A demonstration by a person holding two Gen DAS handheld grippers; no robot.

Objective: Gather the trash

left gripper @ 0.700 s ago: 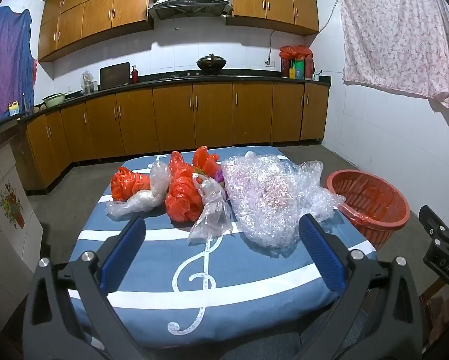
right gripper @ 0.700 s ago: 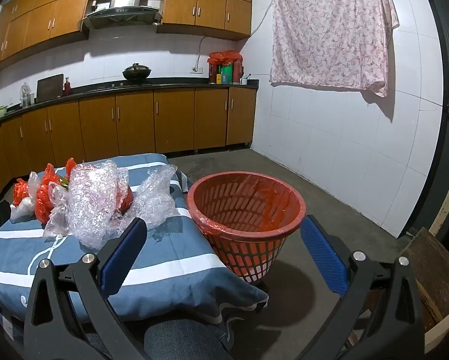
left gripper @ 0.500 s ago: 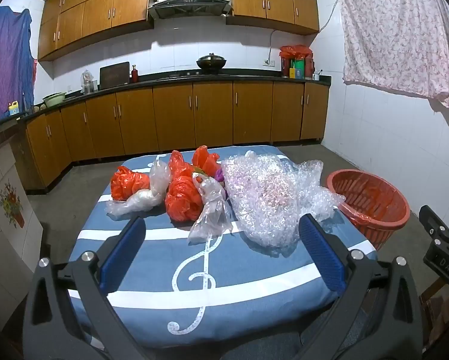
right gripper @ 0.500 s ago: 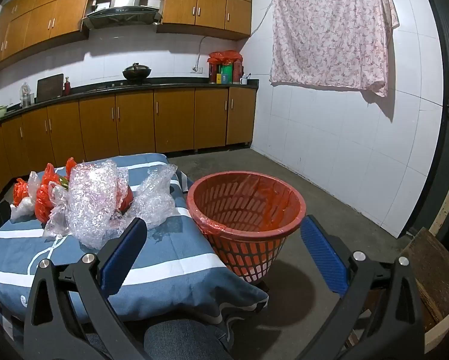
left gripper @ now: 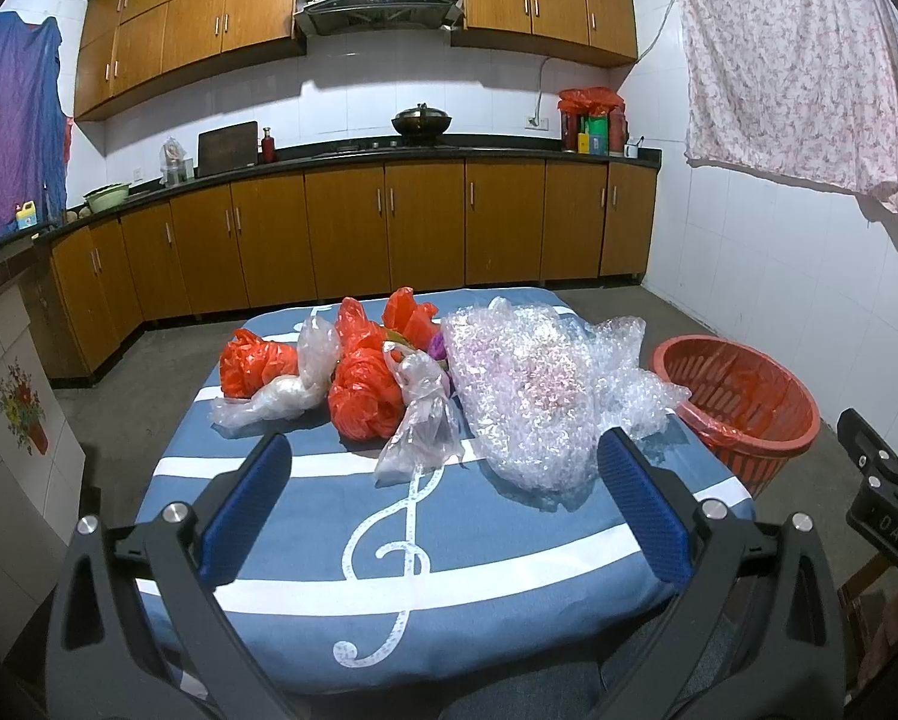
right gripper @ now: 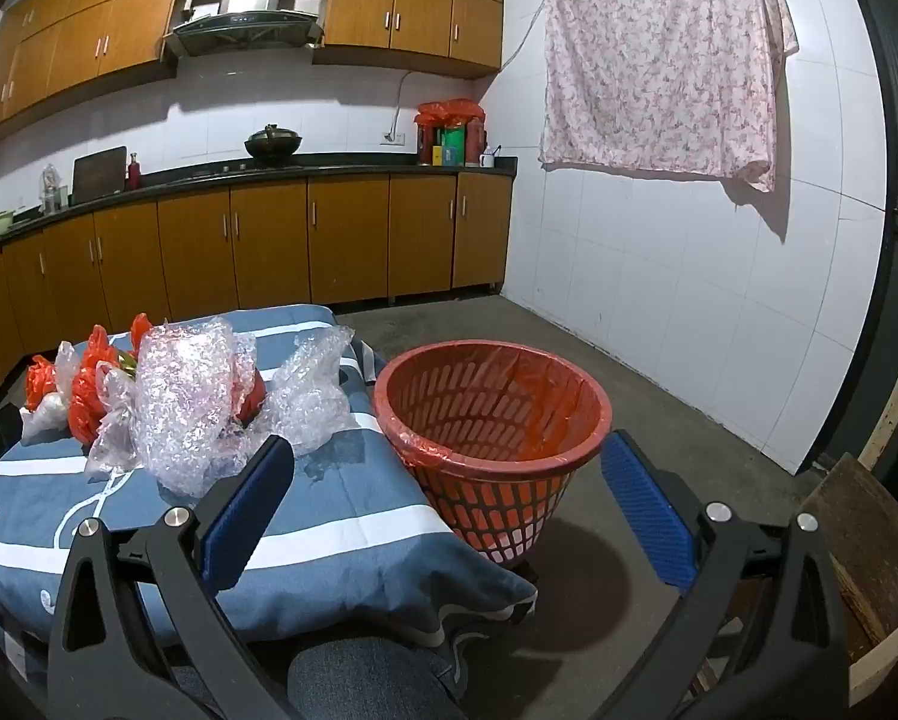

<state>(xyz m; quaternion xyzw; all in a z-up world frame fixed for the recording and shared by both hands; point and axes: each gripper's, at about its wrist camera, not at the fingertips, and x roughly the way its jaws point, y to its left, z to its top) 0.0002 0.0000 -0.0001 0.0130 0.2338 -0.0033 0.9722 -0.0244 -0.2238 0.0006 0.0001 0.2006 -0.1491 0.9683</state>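
Observation:
A heap of trash lies on a blue cloth-covered table (left gripper: pixel 479 546): crumpled bubble wrap (left gripper: pixel 533 396) (right gripper: pixel 191 402), orange plastic bags (left gripper: pixel 362 393) (right gripper: pixel 83 402) and clear plastic bags (left gripper: pixel 419 420). A red slatted basket (right gripper: pixel 491 438) (left gripper: pixel 743 402) lined with an orange bag stands on the floor off the table's right side. My left gripper (left gripper: pixel 440 450) hangs open above the table's near half, short of the heap, nothing between its blue pads. My right gripper (right gripper: pixel 446 453) is open in front of the basket, also with nothing in it.
Wooden kitchen cabinets (left gripper: pixel 389 234) and a dark counter run along the far wall. A patterned cloth (right gripper: pixel 659 60) hangs on the white tiled wall at right. A wooden piece (right gripper: pixel 869 546) sits at the lower right. Grey concrete floor (right gripper: pixel 629 372) surrounds the basket.

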